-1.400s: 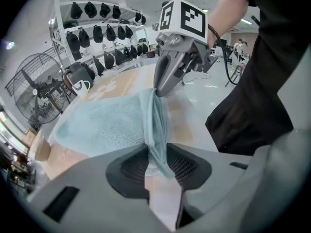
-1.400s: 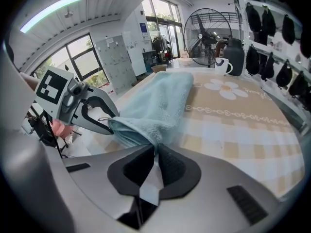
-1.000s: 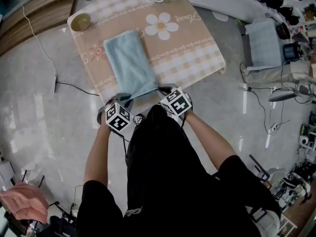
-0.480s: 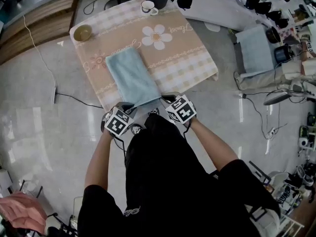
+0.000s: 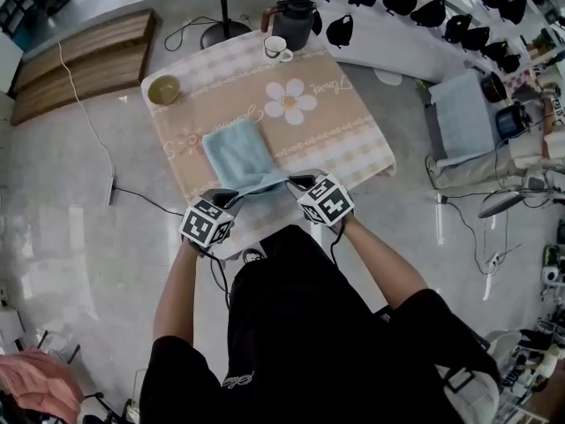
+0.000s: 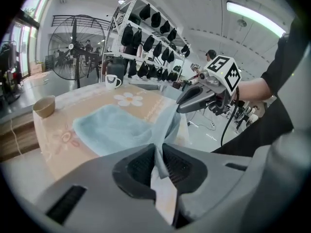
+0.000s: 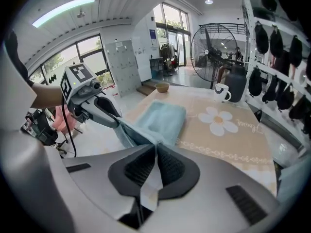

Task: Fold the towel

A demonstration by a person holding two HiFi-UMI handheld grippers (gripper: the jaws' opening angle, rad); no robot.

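At the near edge of the desk [image 5: 353, 140], one pale blue towel [image 5: 237, 153] lay partly flat, its near edge held up off the surface. Two grippers gripped it: the left gripper [image 5: 222, 197] clenched on the near left corner, the right gripper [image 5: 300, 182] on the near right. The fold looked just begun; next, both corners would need carrying evenly to the far edge. One bowl [image 5: 163, 89], one cup [image 5: 275, 48] and one dark jug [image 5: 294, 20] stood farther back.

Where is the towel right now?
Head view: the towel lies left of centre on the table beside the flower print, near edge pinched by the left tongs and right tongs.
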